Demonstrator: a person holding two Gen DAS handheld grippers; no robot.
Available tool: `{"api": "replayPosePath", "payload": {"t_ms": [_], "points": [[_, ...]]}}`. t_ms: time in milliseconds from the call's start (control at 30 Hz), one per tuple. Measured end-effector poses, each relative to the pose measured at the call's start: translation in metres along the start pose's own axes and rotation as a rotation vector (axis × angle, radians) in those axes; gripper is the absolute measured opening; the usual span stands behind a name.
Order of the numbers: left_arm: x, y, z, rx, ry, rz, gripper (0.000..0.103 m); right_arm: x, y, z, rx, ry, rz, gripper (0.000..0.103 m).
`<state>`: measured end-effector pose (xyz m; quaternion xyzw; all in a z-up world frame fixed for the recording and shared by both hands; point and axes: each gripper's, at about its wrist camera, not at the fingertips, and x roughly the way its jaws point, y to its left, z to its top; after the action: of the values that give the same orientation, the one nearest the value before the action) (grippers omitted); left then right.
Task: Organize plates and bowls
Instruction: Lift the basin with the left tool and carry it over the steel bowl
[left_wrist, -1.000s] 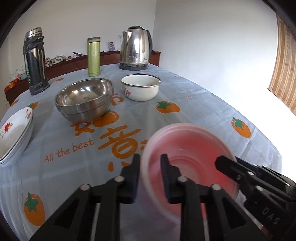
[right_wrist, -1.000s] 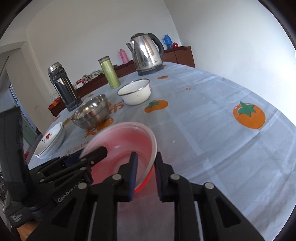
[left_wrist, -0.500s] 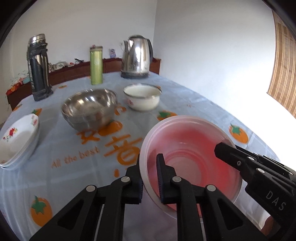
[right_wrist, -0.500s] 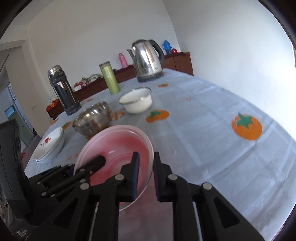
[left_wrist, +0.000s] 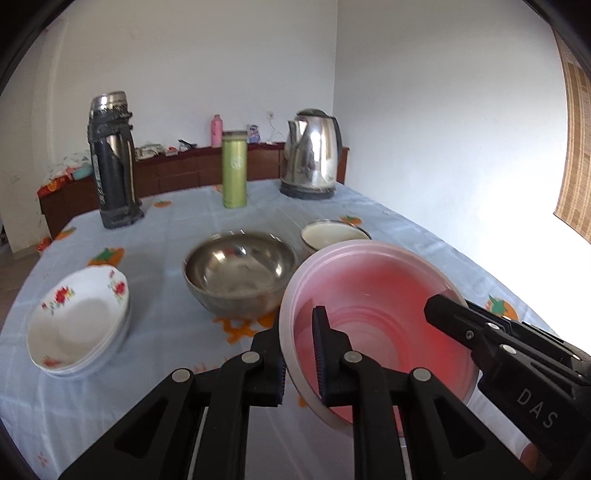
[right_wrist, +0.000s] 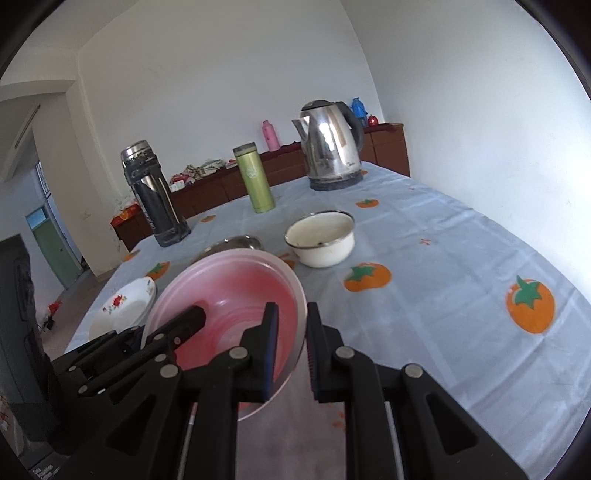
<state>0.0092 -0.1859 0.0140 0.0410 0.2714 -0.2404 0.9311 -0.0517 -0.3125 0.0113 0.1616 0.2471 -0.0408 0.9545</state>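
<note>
Step in hand: I carry the pink bowl (left_wrist: 373, 317) clear above the tablecloth (right_wrist: 443, 258).
Left gripper (left_wrist: 300, 354): pinching the bowl's near rim.
Right gripper (right_wrist: 291, 350): pinching the opposite rim.
Next move: I judge a level lowering into the steel bowl (left_wrist: 240, 273), then releasing both grips together.

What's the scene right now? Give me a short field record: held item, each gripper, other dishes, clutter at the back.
held item: pink bowl, lifted and tilted
left gripper: shut on the bowl's left rim
right gripper: shut on the bowl's right rim
other dishes: steel bowl, white enamel bowl, stack of floral plates, all on the tablecloth
back clutter: kettle, green flask, black thermos
</note>
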Motion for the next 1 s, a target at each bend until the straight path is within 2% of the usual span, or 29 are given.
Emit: {"api": "replayPosePath", "payload": {"t_ms": [333,567,1000], "points": [[0.021,0.035,0.038,-0.060,-0.029,0.037,0.015,0.024,0.030,0.042,-0.021,-0.067,0.042,0.015],[0.044,0.061,0.063,-0.118,-0.052,0.073,0.015,0.060,0.043,0.064,-0.013,-0.062,0.049,0.014],[0.084,0.076,0.062,-0.104,-0.032,0.157,0.015,0.118,0.044,0.065,0.019,0.000,0.053,0.014]]}}
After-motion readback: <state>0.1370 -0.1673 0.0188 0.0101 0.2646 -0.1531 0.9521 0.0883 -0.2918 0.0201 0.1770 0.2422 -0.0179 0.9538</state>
